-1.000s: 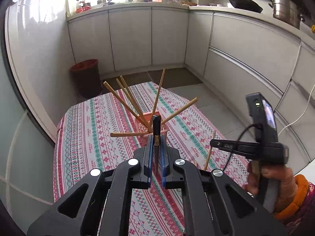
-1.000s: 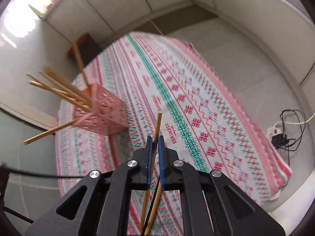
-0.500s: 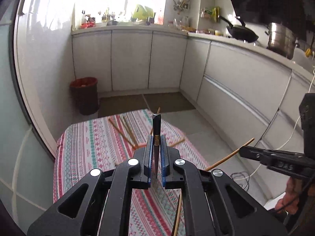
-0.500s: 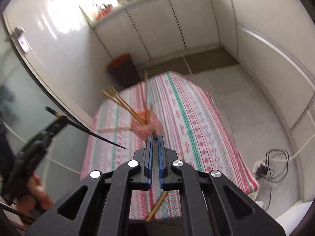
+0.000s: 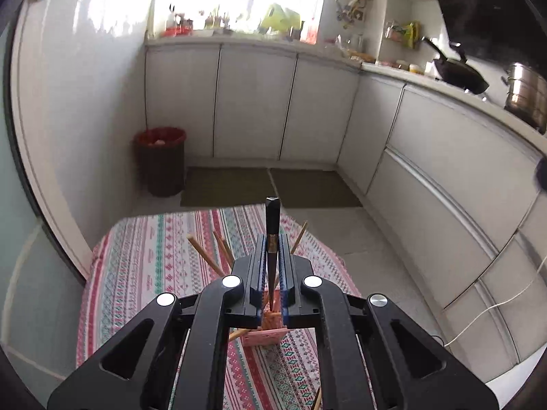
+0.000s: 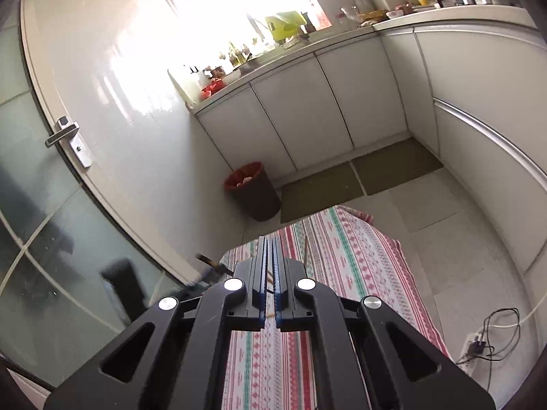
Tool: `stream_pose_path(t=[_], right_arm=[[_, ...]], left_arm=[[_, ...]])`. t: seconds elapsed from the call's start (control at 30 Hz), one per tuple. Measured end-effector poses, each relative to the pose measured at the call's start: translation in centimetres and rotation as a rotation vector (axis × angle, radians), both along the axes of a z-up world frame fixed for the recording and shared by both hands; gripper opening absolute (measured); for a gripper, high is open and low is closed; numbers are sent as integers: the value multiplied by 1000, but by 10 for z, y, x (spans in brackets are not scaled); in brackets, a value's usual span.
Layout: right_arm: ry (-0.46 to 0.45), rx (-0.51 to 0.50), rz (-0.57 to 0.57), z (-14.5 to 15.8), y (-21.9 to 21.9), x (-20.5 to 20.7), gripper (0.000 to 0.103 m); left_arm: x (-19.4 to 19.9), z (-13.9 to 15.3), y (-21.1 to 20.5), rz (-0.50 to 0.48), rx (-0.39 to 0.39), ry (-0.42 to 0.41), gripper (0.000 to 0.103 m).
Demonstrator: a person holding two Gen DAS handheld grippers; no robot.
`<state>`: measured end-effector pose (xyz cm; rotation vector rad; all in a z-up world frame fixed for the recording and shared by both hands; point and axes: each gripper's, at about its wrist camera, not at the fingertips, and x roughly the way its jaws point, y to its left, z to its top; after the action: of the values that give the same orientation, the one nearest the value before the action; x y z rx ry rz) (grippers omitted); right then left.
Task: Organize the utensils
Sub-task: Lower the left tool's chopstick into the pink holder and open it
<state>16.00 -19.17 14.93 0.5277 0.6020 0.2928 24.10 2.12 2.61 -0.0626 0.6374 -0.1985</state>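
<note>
My left gripper (image 5: 272, 239) is shut on a dark chopstick (image 5: 271, 218) that sticks out ahead of the fingertips. Below it stands the pink mesh holder (image 5: 265, 335), mostly hidden by the gripper, with several wooden chopsticks (image 5: 201, 251) fanning out of it. My right gripper (image 6: 270, 242) is shut on a wooden chopstick (image 6: 270, 278), seen only as a thin sliver between the jaws. Another wooden chopstick tip (image 6: 305, 249) shows just right of the right fingers. The left gripper with its dark chopstick (image 6: 212, 263) appears blurred at the left of the right wrist view.
The table wears a striped red, green and white cloth (image 5: 143, 256) (image 6: 359, 266). A dark bin with a red liner (image 5: 160, 160) (image 6: 251, 191) stands on the floor beyond it. White cabinets (image 5: 253, 102) line the walls. A glass door (image 6: 41, 205) is at left, cables (image 6: 489, 338) at right.
Both grippers have tilted up and lifted, so the table and holder sank low in each view. The right hand has left the left wrist view. Both stay shut on their chopsticks.
</note>
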Motion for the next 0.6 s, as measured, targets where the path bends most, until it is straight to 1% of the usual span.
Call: stream_pose_path(t=[0.07,0.1,0.13,0.23,0.27,0.3,0.37,0.4,0.43,0.47,0.5,0.53,0.6], right_arm=[[7,14,10,-4,2,14,2],[10,9,11,-6,4,19,2],[10,1,7,-9,5,21,2],[38,-7,-26,-28,-4,26,2],[76,-6,-38,-41,-10,31,2],[107,-7,-48,-51,-13,34,5],[207,-30,-74,-83,-19,48,7],[248,-51,-76,-99,-21,56,16],[307,-78,-69,-123,-22,69,27],[360,-92,-60,-145,-22,80,45],[407,-96,-45,-171,-23,93,46],[432,-97,-9,-191,-21,105,46],[440,-86,144,-228,-14,124,46]], left_arm=[[12,-24,-3,-3,27,87,9],[13,-28,-1,3,32,100,11],[11,-27,3,8,29,89,11],[-3,-4,22,37,-12,19,11],[-11,7,29,41,-39,-4,11],[-14,14,32,45,-50,-19,11],[-28,32,41,50,-83,-65,12],[-33,39,42,52,-94,-79,15],[-39,45,45,58,-109,-95,17],[-47,52,49,65,-126,-112,19],[-51,57,51,70,-137,-121,25],[-56,61,53,75,-146,-131,31],[-64,65,54,74,-143,-150,34]])
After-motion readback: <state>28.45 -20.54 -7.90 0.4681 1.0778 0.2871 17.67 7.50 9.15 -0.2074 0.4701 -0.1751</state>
